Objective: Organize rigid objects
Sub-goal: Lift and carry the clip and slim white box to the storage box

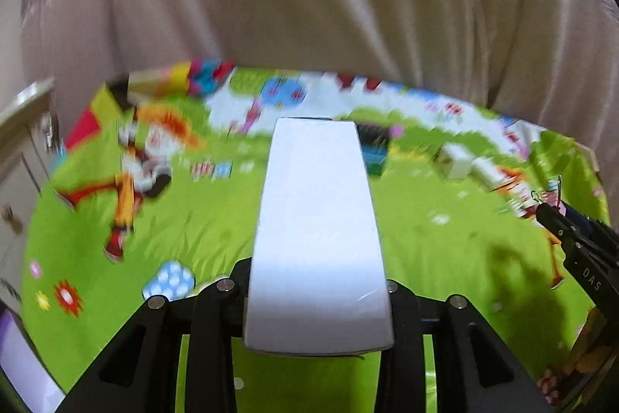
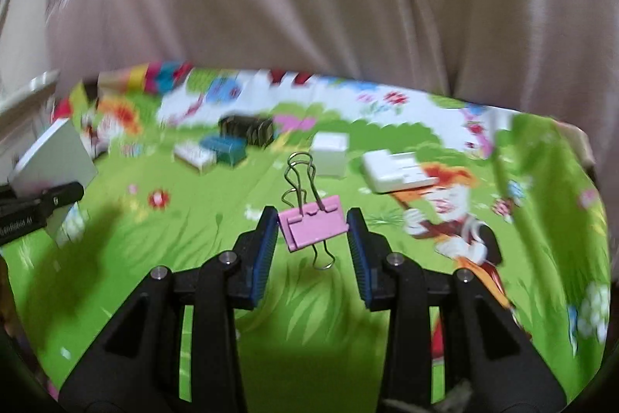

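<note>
Currently the pink binder clip [image 2: 312,224] sits clamped between the blue pads of my right gripper [image 2: 312,231], its body crosswise to the fingers, one wire handle pointing forward and the other back toward me; it is lifted clear of the green play mat [image 2: 309,355]. My left gripper [image 1: 315,231] is clenched on a white box [image 1: 315,219], whose long axis runs straight ahead along the fingers and hides their tips. Ahead of the clip, a white cube [image 2: 329,153] lies nearest; a flat white pack [image 2: 398,171] lies to its right; a teal block [image 2: 224,149], a striped piece [image 2: 193,154] and a black rack [image 2: 247,128] lie to its left. The right hand is nearer this group; I judge the open green patch just before the cube the freest set-down room. The mat's far edge meets a beige curtain [image 2: 348,6]; blur hides finer detail.
</note>
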The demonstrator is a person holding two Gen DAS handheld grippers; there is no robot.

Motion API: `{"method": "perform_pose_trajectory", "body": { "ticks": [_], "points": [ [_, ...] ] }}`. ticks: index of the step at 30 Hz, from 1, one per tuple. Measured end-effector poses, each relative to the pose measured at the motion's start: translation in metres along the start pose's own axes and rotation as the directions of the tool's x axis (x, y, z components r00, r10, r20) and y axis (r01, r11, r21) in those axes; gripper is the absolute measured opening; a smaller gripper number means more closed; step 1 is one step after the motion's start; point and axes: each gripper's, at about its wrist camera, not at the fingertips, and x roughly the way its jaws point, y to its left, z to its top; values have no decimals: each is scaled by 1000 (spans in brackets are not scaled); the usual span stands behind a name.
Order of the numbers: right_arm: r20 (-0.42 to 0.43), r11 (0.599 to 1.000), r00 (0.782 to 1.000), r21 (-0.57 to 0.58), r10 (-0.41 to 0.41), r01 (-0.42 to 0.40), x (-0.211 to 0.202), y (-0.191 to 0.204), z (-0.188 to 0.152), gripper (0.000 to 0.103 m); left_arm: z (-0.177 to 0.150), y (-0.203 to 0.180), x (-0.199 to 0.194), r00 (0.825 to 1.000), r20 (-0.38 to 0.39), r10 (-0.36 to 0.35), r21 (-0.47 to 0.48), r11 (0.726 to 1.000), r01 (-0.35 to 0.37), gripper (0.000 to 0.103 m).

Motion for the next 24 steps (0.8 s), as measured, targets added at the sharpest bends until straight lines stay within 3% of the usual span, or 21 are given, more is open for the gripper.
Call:
{"method": "perform_pose_trajectory", "body": {
  "ticks": [4, 10, 15, 24],
  "points": [
    [105, 999, 994, 29, -28, 25, -40, -2, 13, 41, 14, -20, -36, 995, 103, -13, 52, 999, 8, 35],
    [305, 999, 951, 17, -50, 47, -116, 6, 45, 41, 27, -35, -86, 970, 239, -34, 52, 998, 22, 35],
    [403, 999, 914, 10, -47, 47, -158, 13, 57, 41, 33, -38, -117, 953, 301, -48, 57, 998, 32, 36],
    [507, 999, 862, -22, -17, 32, -207, 29, 72, 41, 38, -35, -168, 914, 403, -45, 60, 998, 23, 36]
  ]
}}
